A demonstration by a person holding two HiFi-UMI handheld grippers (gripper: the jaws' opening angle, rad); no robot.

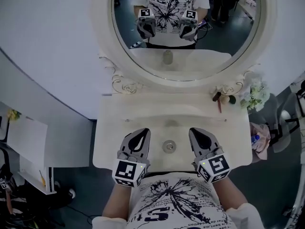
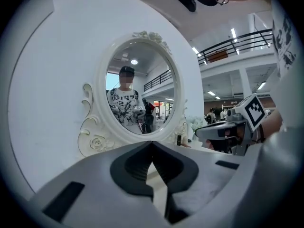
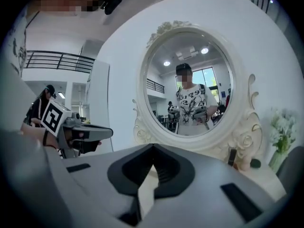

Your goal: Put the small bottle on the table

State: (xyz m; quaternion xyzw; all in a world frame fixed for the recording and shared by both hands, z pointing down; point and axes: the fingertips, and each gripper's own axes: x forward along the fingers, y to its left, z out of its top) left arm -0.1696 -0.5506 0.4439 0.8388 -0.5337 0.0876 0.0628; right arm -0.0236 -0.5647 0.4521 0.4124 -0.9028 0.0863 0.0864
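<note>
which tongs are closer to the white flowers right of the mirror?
Right. The right tongs are at the table's front, with the flowers back and to their right; the left tongs sit further left.

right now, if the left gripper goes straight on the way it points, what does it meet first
Probably the mirror frame, low down. The left gripper, shut and empty, points across the table at it; nothing shows between, though depth is unclear.
</note>
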